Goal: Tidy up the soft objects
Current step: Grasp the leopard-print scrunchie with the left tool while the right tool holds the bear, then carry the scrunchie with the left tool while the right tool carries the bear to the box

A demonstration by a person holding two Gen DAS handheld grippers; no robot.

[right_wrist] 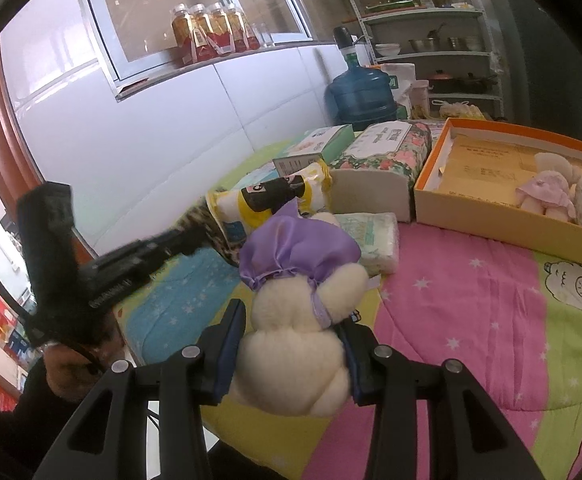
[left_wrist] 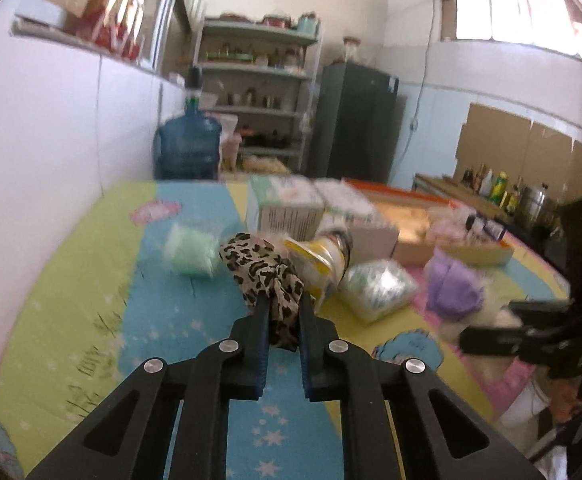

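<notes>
The left gripper [left_wrist: 285,304] is clamped on a leopard scrunchie [left_wrist: 263,270], lifted just above the quilt [left_wrist: 71,280]. At its 1 o'clock lies a yellow pack [left_wrist: 323,260]; at 11 o'clock sits a green pack [left_wrist: 191,250], blurred, so its make is unclear. The right gripper [right_wrist: 293,320] squeezes a cream plush [right_wrist: 291,356] with a purple cap [right_wrist: 295,244], held over the quilt edge. A white pack [right_wrist: 371,240] lies at its 1 o'clock, touching the cap's far side. The orange box [right_wrist: 491,228], at 2 o'clock, holds a pink doll [right_wrist: 547,196].
</notes>
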